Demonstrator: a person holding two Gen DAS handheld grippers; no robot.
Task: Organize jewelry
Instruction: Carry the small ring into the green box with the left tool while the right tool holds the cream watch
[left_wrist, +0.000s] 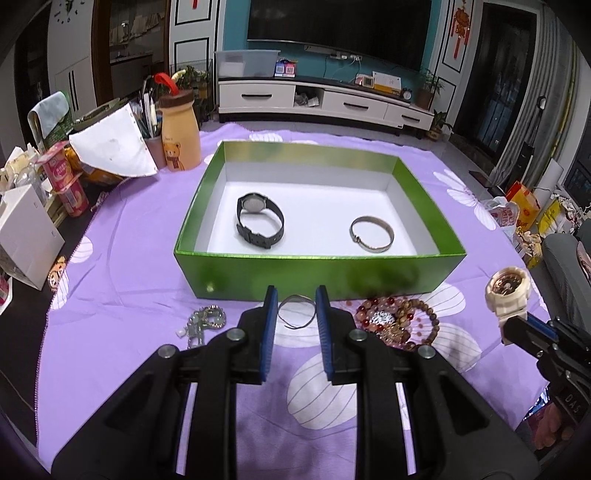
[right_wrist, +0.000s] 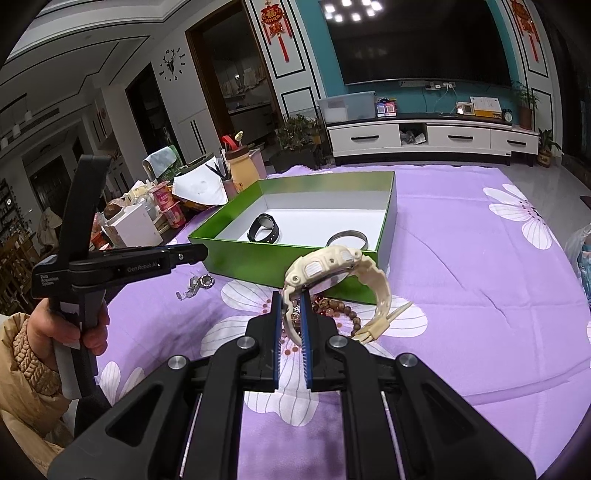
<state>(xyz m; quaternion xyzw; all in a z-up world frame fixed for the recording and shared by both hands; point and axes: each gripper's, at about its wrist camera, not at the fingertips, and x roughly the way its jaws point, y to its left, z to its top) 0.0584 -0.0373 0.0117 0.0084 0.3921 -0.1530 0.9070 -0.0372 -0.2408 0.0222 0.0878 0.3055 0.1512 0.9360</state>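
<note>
Right wrist view: cream watch held up near the green box

Right wrist view shows the right gripper (right_wrist: 291, 299) with its fingers (right_wrist: 276, 332) close together, pinching the strap of a cream watch (right_wrist: 332, 269). The watch is lifted off the purple flowered cloth (right_wrist: 461, 295) that covers the surface, just in front of the green box (right_wrist: 258, 258). Its loose strap end hangs down to the right.

Inside the green box lie a black watch (right_wrist: 264, 229) on the left and a silver bangle (right_wrist: 347, 238) on the right. They are well apart.

Left wrist view shows the left gripper (left_wrist: 296, 306) above the cloth, near the front wall of the box. Its fingers (left_wrist: 269, 317) stand a little apart, and a thin wire ring (left_wrist: 297, 314) shows in the gap. I cannot tell if the fingers press on it or if it lies on the cloth below them.

A pile of bead bracelets (left_wrist: 395, 317) lies on the cloth just right of the left gripper. A sparkly silver piece (left_wrist: 207, 319) lies to its left.

A hand (right_wrist: 74, 332) in a tan sleeve holds the left gripper's handle in the right wrist view. A bear bottle (left_wrist: 179, 129) stands past the far left corner of the box, among cluttered packets and boxes
</note>
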